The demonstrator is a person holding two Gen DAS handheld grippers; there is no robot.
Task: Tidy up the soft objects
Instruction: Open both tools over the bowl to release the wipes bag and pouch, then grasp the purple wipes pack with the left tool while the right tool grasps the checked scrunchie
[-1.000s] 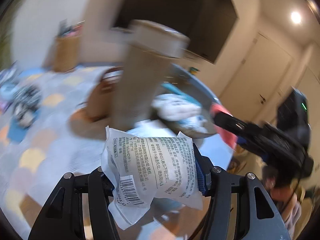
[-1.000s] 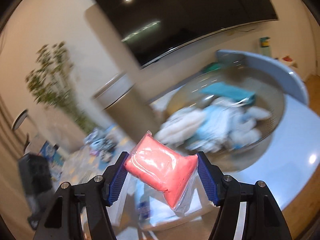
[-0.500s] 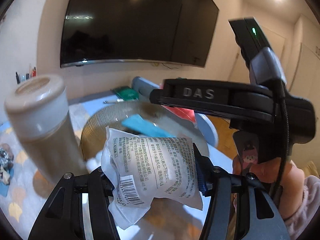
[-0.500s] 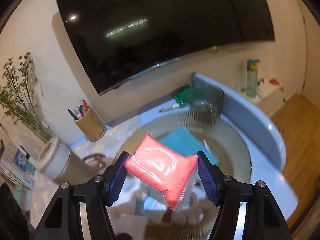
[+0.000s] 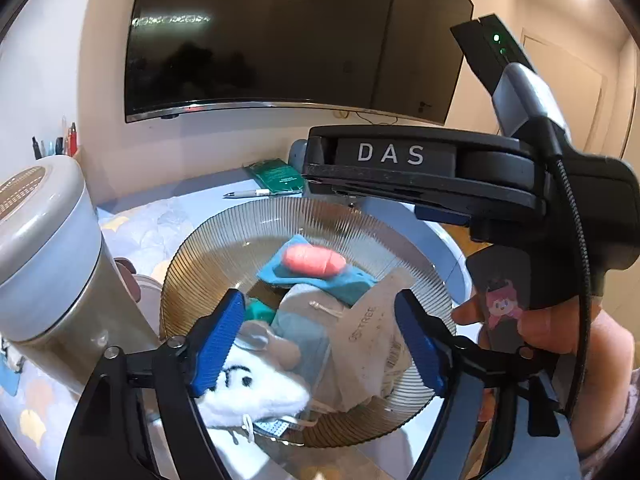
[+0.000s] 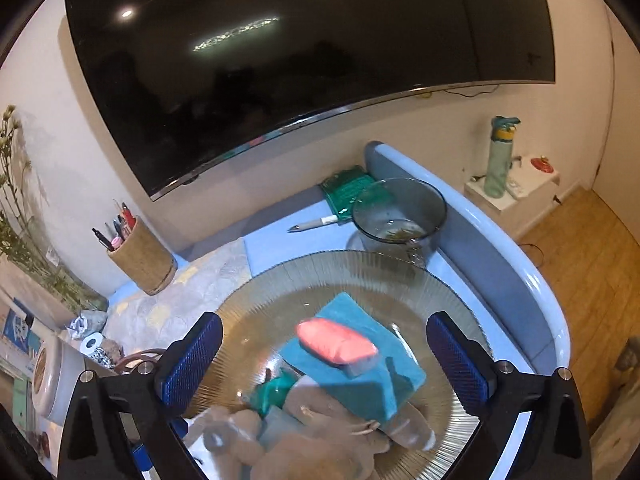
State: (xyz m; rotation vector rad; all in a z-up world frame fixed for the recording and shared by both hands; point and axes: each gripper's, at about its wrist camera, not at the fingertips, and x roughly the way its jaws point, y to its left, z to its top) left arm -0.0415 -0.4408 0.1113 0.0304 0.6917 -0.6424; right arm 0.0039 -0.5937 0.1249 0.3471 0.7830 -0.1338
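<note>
A ribbed glass bowl (image 5: 208, 256) (image 6: 256, 300) holds a pile of soft things. A pink packet (image 5: 314, 261) (image 6: 338, 344) lies on a teal cloth (image 5: 356, 286) (image 6: 348, 312). A white printed packet (image 5: 368, 332) rests in the bowl between my left fingers. A white plush toy (image 5: 256, 392) lies at the bowl's near side. My left gripper (image 5: 320, 340) is open over the bowl. My right gripper (image 6: 326, 364) is open above the pink packet; its body (image 5: 420, 168) crosses the left wrist view.
A tall beige lidded canister (image 5: 48, 264) stands left of the bowl. A small glass pot (image 6: 400, 212), a pen (image 6: 316, 224) and a green packet (image 6: 348, 188) lie behind it. A pen holder (image 6: 140, 260) stands back left. The blue raised table edge (image 6: 512, 272) runs right.
Both grippers have opened. The white printed packet left my left gripper and the pink packet left my right gripper; both now lie in the bowl.
</note>
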